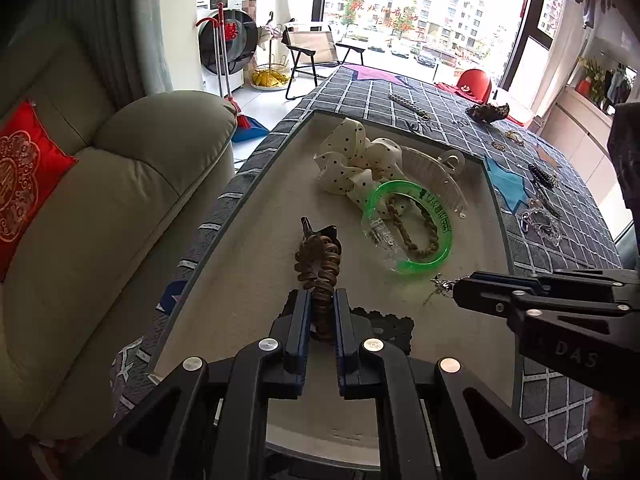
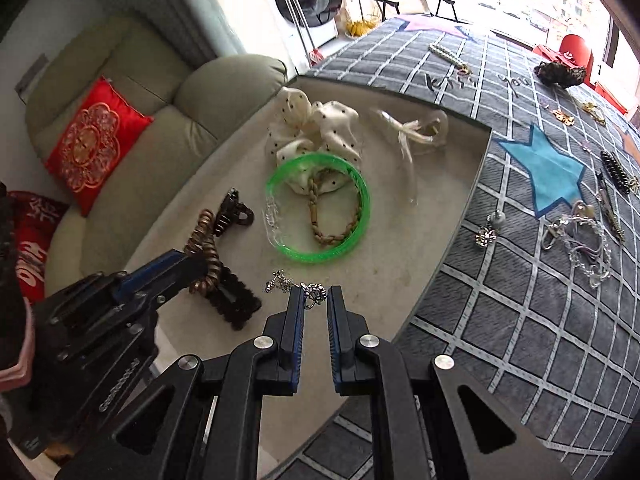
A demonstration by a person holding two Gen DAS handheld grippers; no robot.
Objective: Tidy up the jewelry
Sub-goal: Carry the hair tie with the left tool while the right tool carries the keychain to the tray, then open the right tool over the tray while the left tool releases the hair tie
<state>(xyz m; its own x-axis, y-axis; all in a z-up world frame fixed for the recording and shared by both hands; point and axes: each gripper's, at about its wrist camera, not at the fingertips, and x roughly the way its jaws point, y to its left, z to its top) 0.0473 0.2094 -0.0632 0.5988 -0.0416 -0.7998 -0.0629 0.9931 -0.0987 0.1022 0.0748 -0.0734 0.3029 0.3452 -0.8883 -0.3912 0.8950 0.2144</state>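
In the tray (image 1: 248,216): one green bangle (image 1: 408,226), one scrunchie (image 1: 352,156); left gripper (image 1: 322,300) fingers clamp one brown coil tie (image 1: 320,264), right gripper (image 2: 316,300) one silver chain (image 2: 296,282).

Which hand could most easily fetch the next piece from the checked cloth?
Probably the right. Its gripper is nearer the loose pieces on the cloth; the left gripper is on the sofa side. Both must first drop what their jaws hold.

left gripper (image 1: 322,300) clamped, right gripper (image 2: 316,300) clamped, both angled downward

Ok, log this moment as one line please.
left gripper: shut on brown coil hair tie | right gripper: shut on silver chain | both over tray | green bangle in tray
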